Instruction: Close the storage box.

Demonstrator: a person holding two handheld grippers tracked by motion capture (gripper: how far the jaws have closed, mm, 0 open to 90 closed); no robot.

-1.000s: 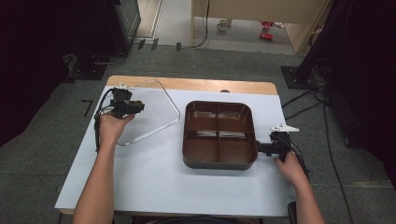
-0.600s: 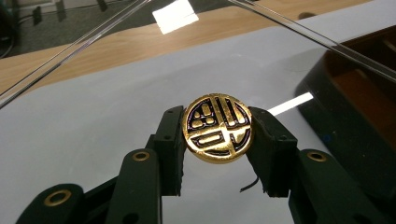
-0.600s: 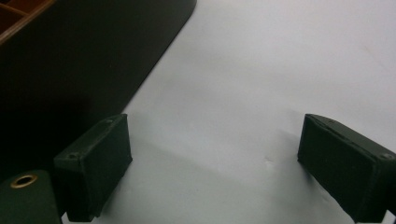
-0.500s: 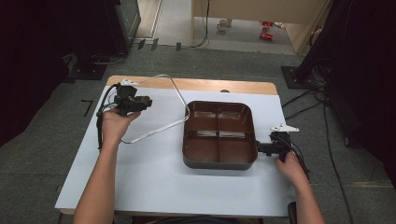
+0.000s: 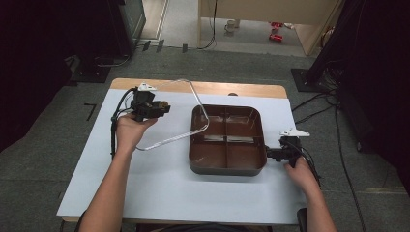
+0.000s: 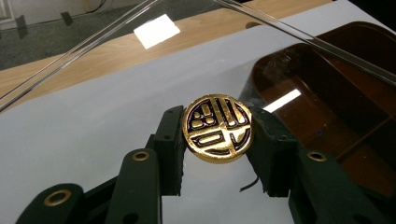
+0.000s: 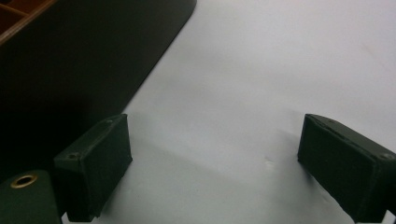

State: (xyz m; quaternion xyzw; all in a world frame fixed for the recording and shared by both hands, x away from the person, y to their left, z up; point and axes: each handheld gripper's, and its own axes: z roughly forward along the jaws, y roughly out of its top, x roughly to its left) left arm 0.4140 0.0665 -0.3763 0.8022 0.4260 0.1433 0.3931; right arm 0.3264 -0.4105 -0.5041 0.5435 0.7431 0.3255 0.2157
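As seen from the high view, the brown tray (image 5: 227,140) sits on the white surface (image 5: 159,188), with the clear lid (image 5: 186,113) tilted over the tray's left edge. The left hand-held gripper (image 5: 162,107) holds the lid left of the tray; the right hand-held gripper (image 5: 269,153) lies just beside the tray's right wall.

Left gripper view: the left hand-held gripper (image 6: 217,135) is clamped on a gold knob (image 6: 217,128), with the tray (image 6: 345,121) beyond.

Right gripper view: the right hand-held gripper (image 7: 215,168) stands wide apart, empty, beside the tray (image 7: 79,60).
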